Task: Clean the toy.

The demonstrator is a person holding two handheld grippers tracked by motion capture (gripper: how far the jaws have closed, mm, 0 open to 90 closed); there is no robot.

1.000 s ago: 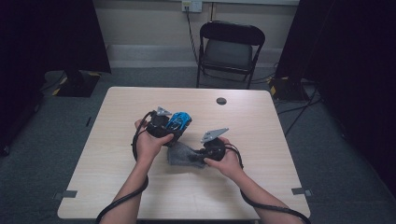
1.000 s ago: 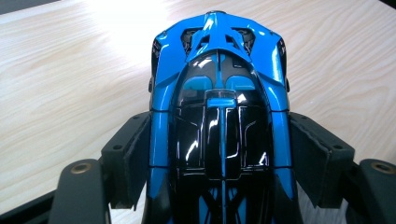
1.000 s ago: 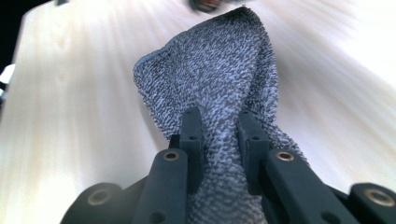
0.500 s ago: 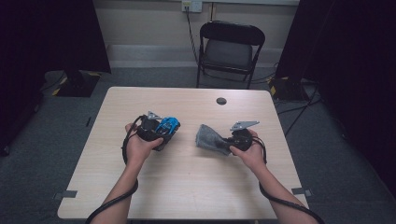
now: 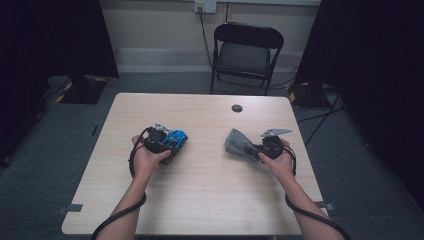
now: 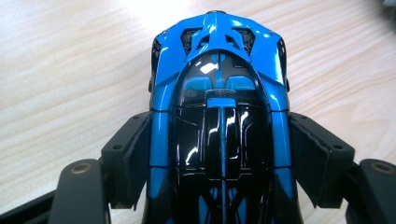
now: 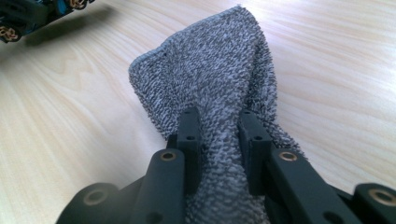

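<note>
Blue and glossy black, the toy car (image 6: 219, 116) sits between the two black jaws of the left gripper (image 5: 167, 142), which press against its flanks on either side, so that gripper is pinching the car around its middle. In the left gripper view the car's pointed blue end faces away from the camera, with pale wood grain showing beneath it. From the high view the car (image 5: 176, 139) lies over the left half of the tabletop (image 5: 210, 185), roughly midway between the far edge and the near edge, with the person's left hand (image 5: 145, 157) wrapped around the gripper body and a black cable looping down beside the wrist.

Over the right half of the tabletop, the right gripper (image 5: 257, 148) has its jaws drawn close together on a grey terry cloth (image 7: 219, 79). In the right gripper view the fabric is bunched between the two pads and fans out beyond them into a loose, rounded flap that rests on the wood. The high view shows the cloth (image 5: 237, 142) just left of the right hand (image 5: 277, 160), well apart from the car, with bare wood between them. A grey three-cornered plate (image 5: 275, 132) tops the right gripper.

Near the far edge of the tabletop sits a small dark round disc (image 5: 237, 108). Beyond that edge stands a black folding chair (image 5: 245, 55)
</note>
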